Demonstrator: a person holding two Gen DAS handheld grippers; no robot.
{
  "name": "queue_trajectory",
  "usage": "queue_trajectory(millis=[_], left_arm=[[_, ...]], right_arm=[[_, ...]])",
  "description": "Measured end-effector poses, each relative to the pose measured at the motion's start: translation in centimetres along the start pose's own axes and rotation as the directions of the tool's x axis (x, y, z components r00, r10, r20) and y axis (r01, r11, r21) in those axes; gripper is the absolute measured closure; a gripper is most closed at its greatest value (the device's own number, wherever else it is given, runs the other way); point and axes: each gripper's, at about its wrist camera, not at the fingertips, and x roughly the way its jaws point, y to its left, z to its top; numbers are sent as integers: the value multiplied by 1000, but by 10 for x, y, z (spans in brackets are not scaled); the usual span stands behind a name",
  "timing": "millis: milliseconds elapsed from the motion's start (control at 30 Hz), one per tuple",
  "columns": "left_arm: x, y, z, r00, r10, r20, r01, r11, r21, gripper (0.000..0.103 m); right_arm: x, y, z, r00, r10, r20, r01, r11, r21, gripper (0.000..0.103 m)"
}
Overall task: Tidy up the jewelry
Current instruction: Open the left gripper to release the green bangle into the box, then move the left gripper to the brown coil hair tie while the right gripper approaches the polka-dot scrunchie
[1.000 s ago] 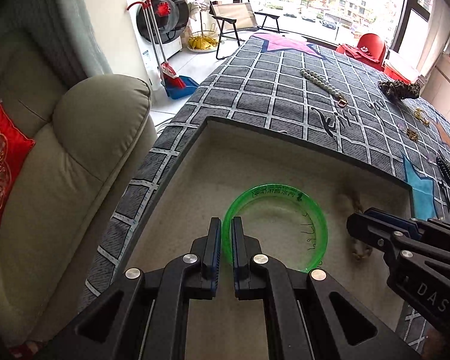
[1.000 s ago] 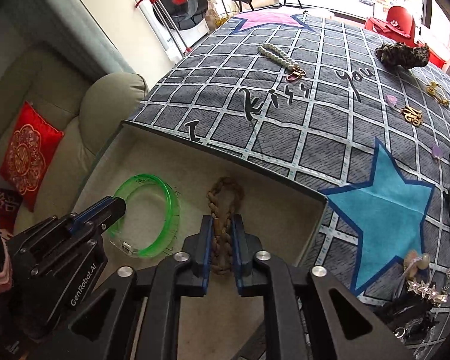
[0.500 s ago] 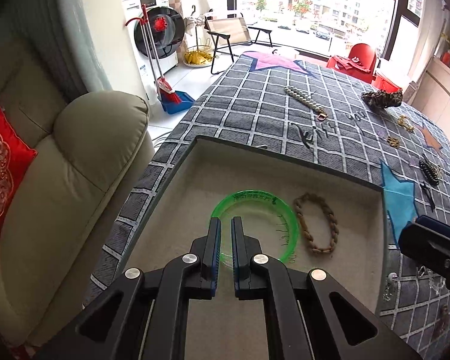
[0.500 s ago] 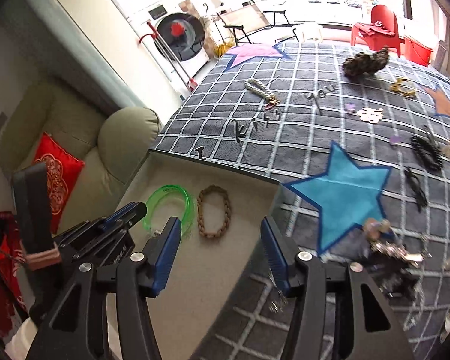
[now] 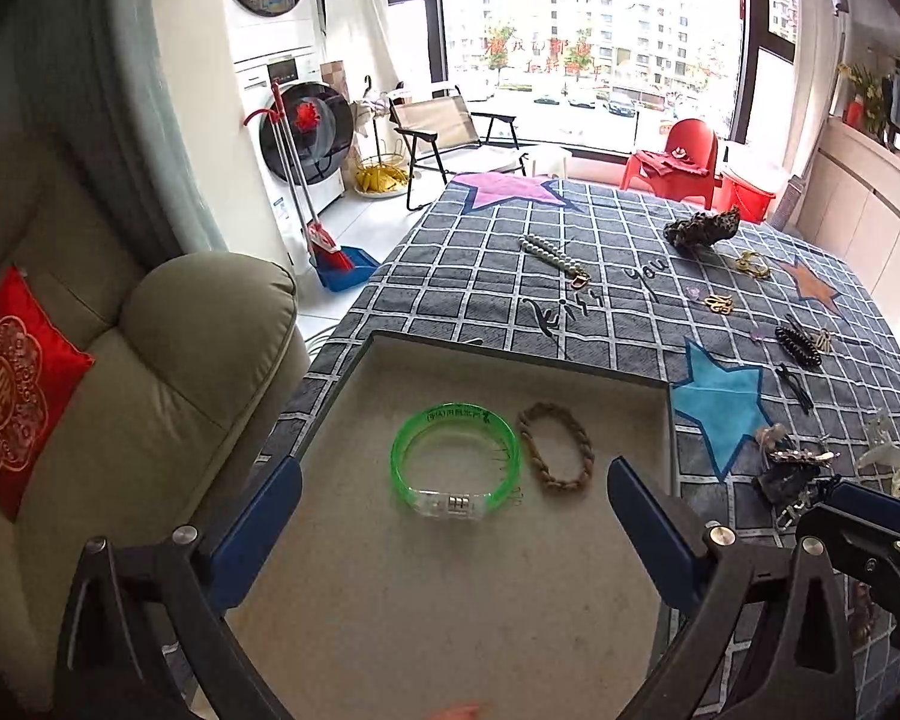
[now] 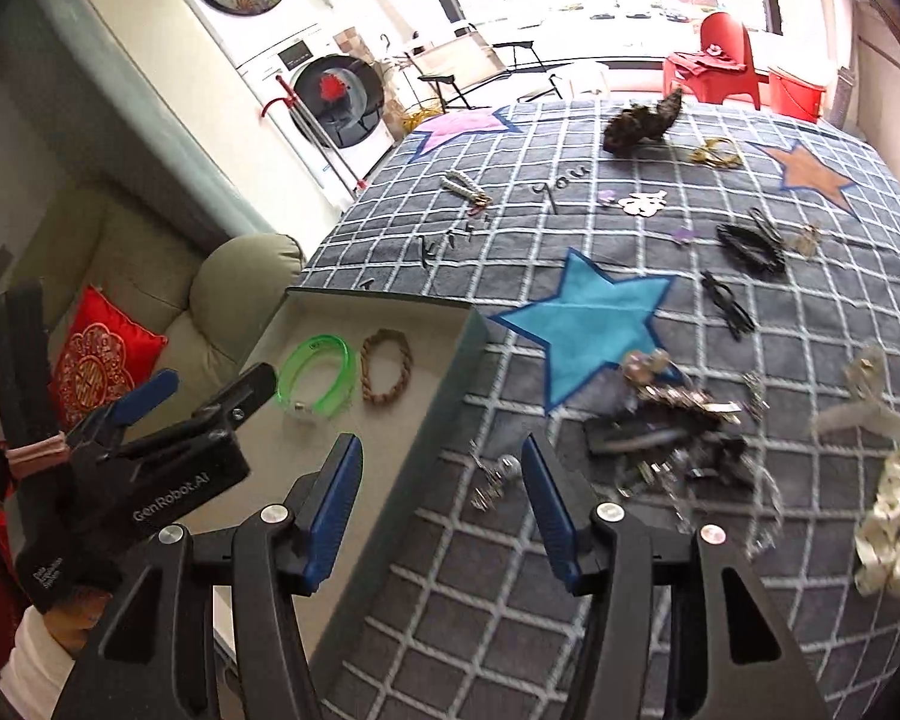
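A green bangle [image 5: 455, 461] and a braided bracelet [image 5: 557, 447] are lying side by side in the beige tray [image 5: 354, 384], sorted. Both the left gripper [image 5: 453, 516] and right gripper [image 6: 441, 495] are gaping empty; the right is hovering over the loose jewelry pile [image 6: 678, 438], likely choosing next.

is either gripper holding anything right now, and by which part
Nothing is held. The left gripper is open above the tray, where the green bangle and braided bracelet lie free. The right gripper is open over the tray's edge.
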Motion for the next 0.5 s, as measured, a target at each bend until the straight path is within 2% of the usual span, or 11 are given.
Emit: queue_trajectory(millis=[133, 233, 367, 500], left_arm=[[-17, -5, -7, 1000, -23, 6, 23, 1000, -2, 0], [-29, -12, -15, 998, -62, -3, 62, 998, 16, 0], [-46, -23, -28, 998, -63, 6, 63, 998, 29, 0], [-59, -34, -39, 993, -118, -4, 118, 993, 12, 0]], right_arm=[[-14, -11, -11, 1000, -19, 9, 19, 1000, 6, 34], [-25, -19, -20, 999, -30, 14, 30, 999, 15, 32], [-43, -34, -35, 999, -42, 27, 41, 998, 39, 24], [-60, -55, -55, 998, -55, 29, 53, 996, 75, 23]])
